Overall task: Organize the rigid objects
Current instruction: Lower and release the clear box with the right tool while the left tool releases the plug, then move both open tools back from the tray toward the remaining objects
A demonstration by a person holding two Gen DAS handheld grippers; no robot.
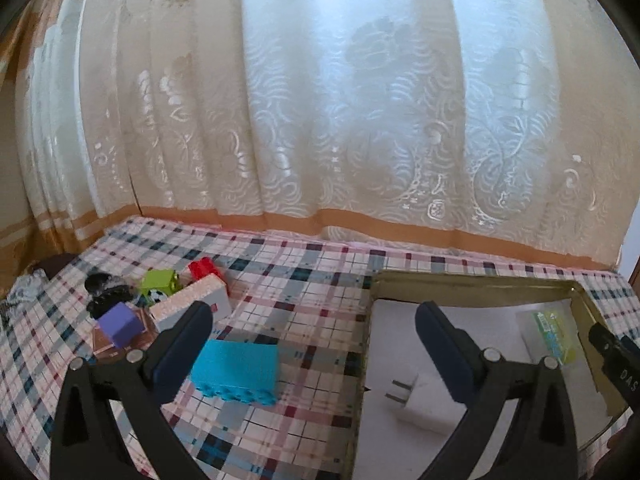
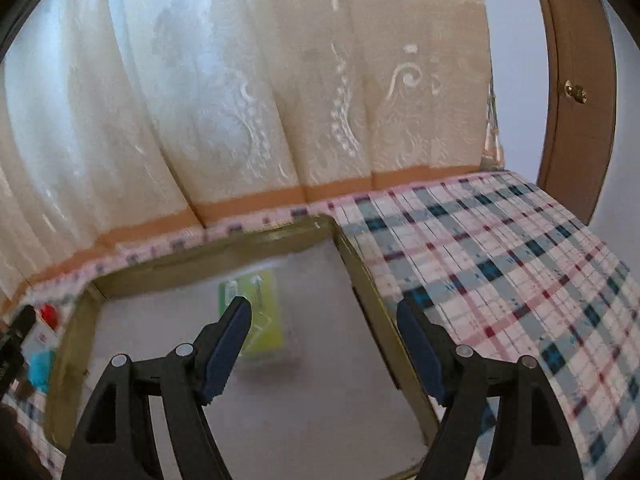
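In the left wrist view my left gripper (image 1: 313, 308) stands wide open over the left rim of a gold tray (image 1: 460, 280), with nothing between its fingers. A white plug adapter (image 1: 416, 404) lies in the tray beside the right finger. A green-yellow packet (image 1: 554, 336) lies at the tray's far right. A blue brick (image 1: 236, 368) rests on the checked cloth by the left finger. My right gripper (image 2: 323, 305) is open above the tray (image 2: 360, 280), holding nothing, and the packet (image 2: 260, 312) lies flat behind its left finger.
At the left of the cloth sit a purple cube (image 1: 120, 322), a green brick (image 1: 160, 282), a red brick (image 1: 204, 268), a pale box (image 1: 192, 300) and a black object (image 1: 104, 288). A curtain hangs along the far edge. A wooden door (image 2: 576, 92) stands at the right.
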